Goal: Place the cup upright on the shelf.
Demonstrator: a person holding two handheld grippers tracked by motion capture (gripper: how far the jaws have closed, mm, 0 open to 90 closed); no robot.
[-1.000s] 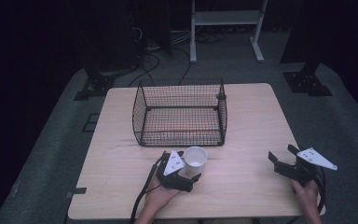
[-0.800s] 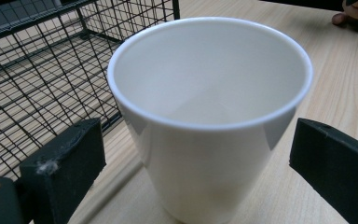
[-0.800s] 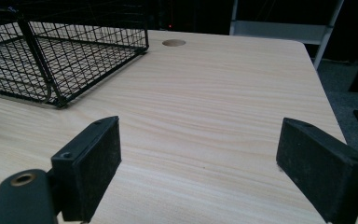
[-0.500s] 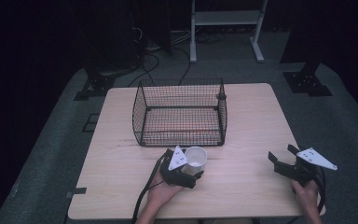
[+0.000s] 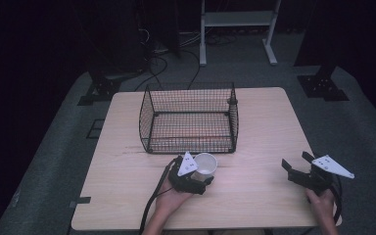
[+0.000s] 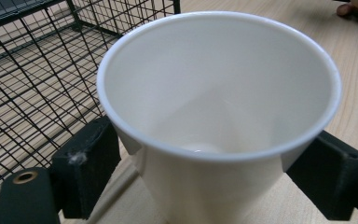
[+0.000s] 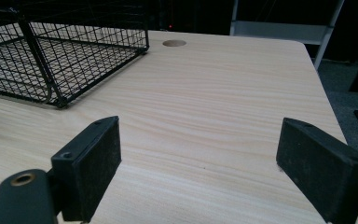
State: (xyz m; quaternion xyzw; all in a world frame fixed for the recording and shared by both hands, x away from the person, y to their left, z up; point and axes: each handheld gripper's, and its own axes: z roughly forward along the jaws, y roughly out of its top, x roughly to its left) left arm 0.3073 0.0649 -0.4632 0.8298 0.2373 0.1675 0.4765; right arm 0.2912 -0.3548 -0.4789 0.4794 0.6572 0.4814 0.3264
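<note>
A white paper cup (image 5: pixel 206 164) stands upright on the wooden table (image 5: pixel 264 127), just in front of the black wire basket (image 5: pixel 191 142). My left gripper (image 5: pixel 203 170) reaches it from the near side. Its jaws have just been closing, and in the left gripper view the pads (image 6: pixel 91 158) press both sides of the cup (image 6: pixel 219 93), denting its wall slightly. The cup is empty. My right gripper (image 5: pixel 295 161) rests near the table's front right corner, open, with bare wood between its jaws (image 7: pixel 214 154).
The basket (image 6: pixel 28 70) is empty and open-topped, at the table's middle back. In the right gripper view it (image 7: pixel 51 56) lies far left, with a round hole (image 7: pixel 174 43) in the tabletop beyond. Stands and cables sit on the dark floor behind.
The left gripper has edged forward to the cup and its jaws have closed from wide open onto the cup's sides. The cup and the right gripper have stayed put.
</note>
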